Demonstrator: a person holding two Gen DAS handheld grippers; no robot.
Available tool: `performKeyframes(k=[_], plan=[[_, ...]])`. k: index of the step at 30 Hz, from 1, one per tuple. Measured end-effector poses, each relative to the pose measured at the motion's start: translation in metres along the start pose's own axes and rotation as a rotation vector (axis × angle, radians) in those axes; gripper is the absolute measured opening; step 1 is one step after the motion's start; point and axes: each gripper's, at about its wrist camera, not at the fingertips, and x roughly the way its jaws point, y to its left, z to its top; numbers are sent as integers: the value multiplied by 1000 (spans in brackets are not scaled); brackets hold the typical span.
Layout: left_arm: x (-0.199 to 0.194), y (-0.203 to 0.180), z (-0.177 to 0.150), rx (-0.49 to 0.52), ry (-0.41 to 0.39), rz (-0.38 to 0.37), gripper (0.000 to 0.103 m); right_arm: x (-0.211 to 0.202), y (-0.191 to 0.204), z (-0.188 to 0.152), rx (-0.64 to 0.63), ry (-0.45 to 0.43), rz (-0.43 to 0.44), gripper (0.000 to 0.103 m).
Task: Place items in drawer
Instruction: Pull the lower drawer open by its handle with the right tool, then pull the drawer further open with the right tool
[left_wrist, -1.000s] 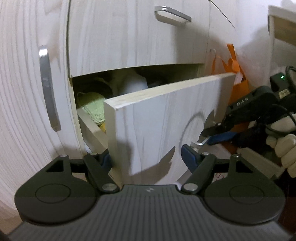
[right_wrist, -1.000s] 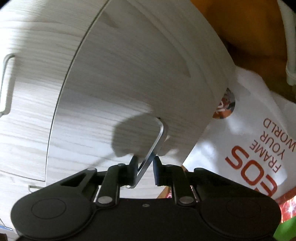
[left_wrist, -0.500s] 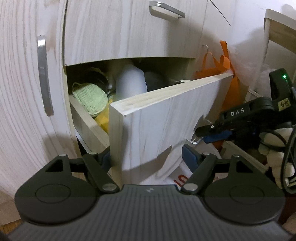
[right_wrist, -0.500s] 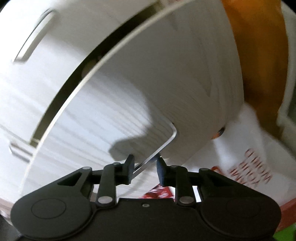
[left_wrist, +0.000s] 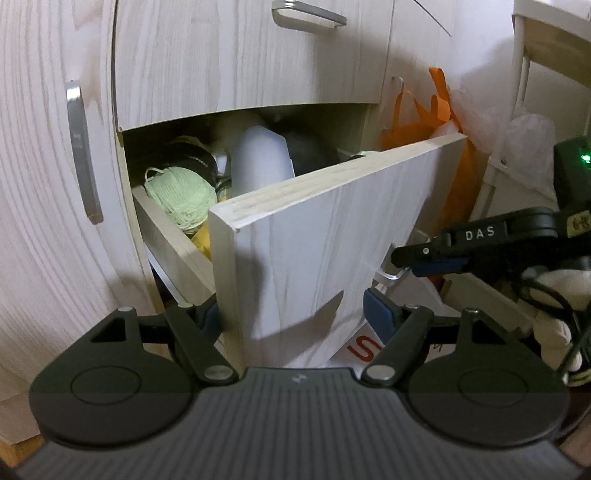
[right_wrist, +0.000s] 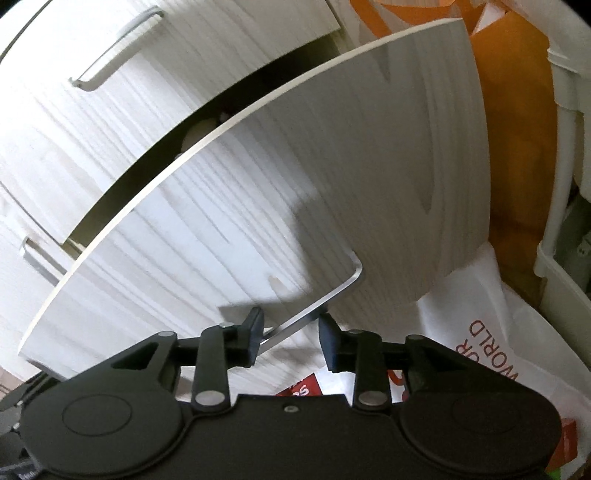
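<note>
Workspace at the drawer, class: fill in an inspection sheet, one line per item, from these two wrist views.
Surface: nothing seen.
Job's things: drawer pulled part open; green yarn ball and white container inside.
Clutter: orange bag beside cabinet; white printed bag below the drawer.
Grippers: left gripper open, empty; right gripper jaws apart around the drawer handle.
Cables: black cable at right gripper.
Surroundings: upper drawer shut.

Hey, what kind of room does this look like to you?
Probably a home storage corner: a pale wood-grain cabinet, its open drawer crammed with green yarn, and an orange bag hanging alongside.
</note>
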Motion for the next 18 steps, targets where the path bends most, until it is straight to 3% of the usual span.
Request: performKeyframes(k=[12, 18], plan=[[-9, -14, -5, 22, 36, 37, 75, -3, 20, -23, -34, -34, 6, 42], [-16, -14, -8, 23, 39, 26, 75, -3, 57, -34, -156, -46, -82, 44]])
